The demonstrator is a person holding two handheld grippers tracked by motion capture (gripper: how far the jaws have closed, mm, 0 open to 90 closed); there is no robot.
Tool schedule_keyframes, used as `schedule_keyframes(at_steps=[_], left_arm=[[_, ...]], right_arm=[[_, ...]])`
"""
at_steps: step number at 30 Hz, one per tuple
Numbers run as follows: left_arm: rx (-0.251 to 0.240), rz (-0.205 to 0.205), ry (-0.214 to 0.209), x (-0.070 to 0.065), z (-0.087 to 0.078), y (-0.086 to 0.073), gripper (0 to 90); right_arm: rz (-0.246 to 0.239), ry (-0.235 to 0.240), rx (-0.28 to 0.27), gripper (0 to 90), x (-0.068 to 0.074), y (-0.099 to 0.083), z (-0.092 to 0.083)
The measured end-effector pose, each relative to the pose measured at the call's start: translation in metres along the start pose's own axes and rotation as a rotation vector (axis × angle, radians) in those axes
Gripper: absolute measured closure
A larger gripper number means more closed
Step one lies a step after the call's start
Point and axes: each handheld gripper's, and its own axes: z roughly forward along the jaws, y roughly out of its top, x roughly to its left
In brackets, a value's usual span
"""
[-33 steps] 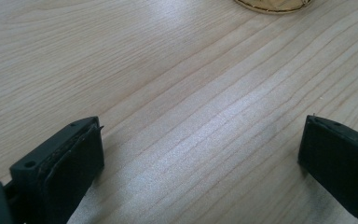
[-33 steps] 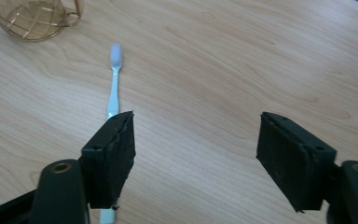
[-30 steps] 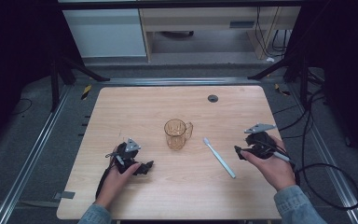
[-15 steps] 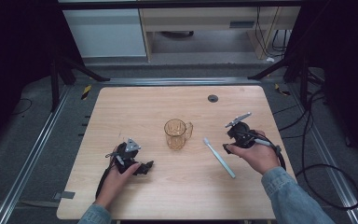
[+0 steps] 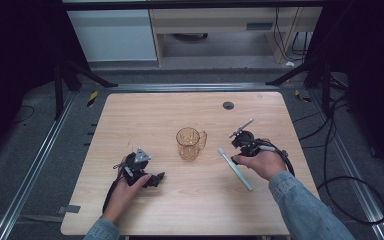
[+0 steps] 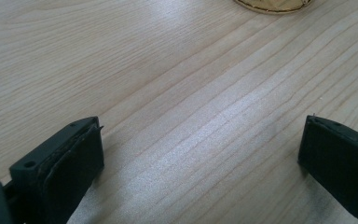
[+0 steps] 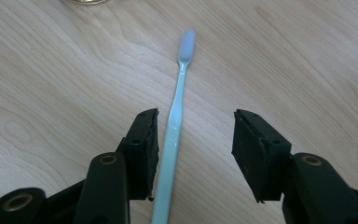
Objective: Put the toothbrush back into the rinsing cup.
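**Off-centre straddle on the toothbrush risks a skewed pickup**

Pale wooden tabletop (image 5: 130,115) fills the scene, with dark floor and cables around it. At the near left, the left gripper (image 5: 152,179) rests on the wood in the person's left hand (image 5: 125,187), released, its jaws wide apart with bare grain between them. It is well apart from everything else, so it poses little risk as it lies.

Near the middle stands a clear amber mug (image 5: 189,143), upright, handle to the right. Just right of it lies the light blue toothbrush (image 5: 235,167), flat on the wood, head toward the mug and handle running to the near right.

The right gripper (image 7: 193,149) straddles the handle, and its jaws have just been closing. They have not clamped: one pad sits just against the handle while the other stands clear.

That lopsidedness is the danger. If the jaws close as they are, the far pad would likely shove the thin handle sideways before both pads bite, so the toothbrush could roll, twist or squirt out. Pads scraping the tabletop could also stall the grasp. Any swing toward the mug might tip it.
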Motion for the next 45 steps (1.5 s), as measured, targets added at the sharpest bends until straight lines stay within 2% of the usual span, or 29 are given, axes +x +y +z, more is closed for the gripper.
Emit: schedule_keyframes(at_steps=[5,11,16,27,39,40,45], left_arm=[[0.000,0.003,0.001,0.000,0.000,0.000,0.0],[0.000,0.002,0.000,0.000,0.000,0.000,0.0],[0.000,0.002,0.000,0.000,0.000,0.000,0.0],[0.000,-0.001,0.000,0.000,0.000,0.000,0.0],[0.000,0.000,0.000,0.000,0.000,0.000,0.0],[-0.001,0.000,0.001,0.000,0.000,0.000,0.0],[0.000,0.001,0.001,0.000,0.000,0.000,0.0]], right_arm=[[0.005,0.019,0.035,57.7,0.005,0.008,0.006],[-0.002,0.029,0.059,60.4,0.007,0.010,0.010],[0.018,0.041,0.098,63.1,0.004,0.011,0.020],[0.015,0.054,0.165,69.0,0.004,0.013,0.041],[0.043,0.071,0.229,70.1,0.001,0.016,0.057],[0.051,0.083,0.229,70.1,0.001,0.017,0.058],[0.054,0.080,0.234,70.1,0.000,0.020,0.061]])
